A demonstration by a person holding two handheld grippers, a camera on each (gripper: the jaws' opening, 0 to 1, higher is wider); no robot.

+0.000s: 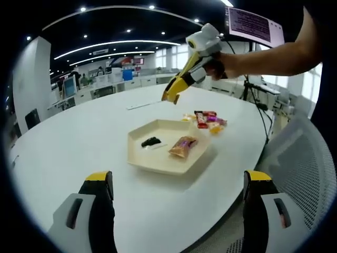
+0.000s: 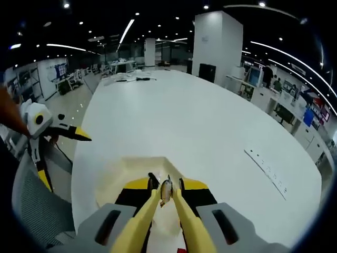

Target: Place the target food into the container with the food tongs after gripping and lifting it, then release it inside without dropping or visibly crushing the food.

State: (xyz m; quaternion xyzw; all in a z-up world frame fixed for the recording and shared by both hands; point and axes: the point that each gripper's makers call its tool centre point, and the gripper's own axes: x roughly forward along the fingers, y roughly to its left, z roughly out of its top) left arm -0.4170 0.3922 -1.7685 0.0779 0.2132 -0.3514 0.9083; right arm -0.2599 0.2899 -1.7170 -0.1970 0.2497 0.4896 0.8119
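Note:
A cream hexagonal tray [image 1: 158, 161] lies on the white table [image 1: 79, 137], holding a small black piece [image 1: 150, 141] and a golden-brown packet [image 1: 182, 146]. A pile of wrapped snacks [image 1: 208, 119] sits just beyond it. My left gripper [image 1: 176, 179] stands open and empty, short of the tray. A hand holds my right gripper [image 1: 202, 50] high above the tray's far side, shut on yellow food tongs [image 1: 176, 87] that slant downward. In the right gripper view the tongs [image 2: 152, 211] run between my right gripper's [image 2: 166, 185] jaws, tips nearly together over the tray [image 2: 118, 174]. Something small and pale sits between the tips; I cannot tell what.
The left gripper [image 2: 60, 158] enters the right gripper view from the left, beside a mesh chair [image 2: 37, 205]. Another mesh chair [image 1: 300, 158] stands at the table's right edge. A power strip [image 2: 266, 171] lies on the table. Desks and monitors fill the office behind.

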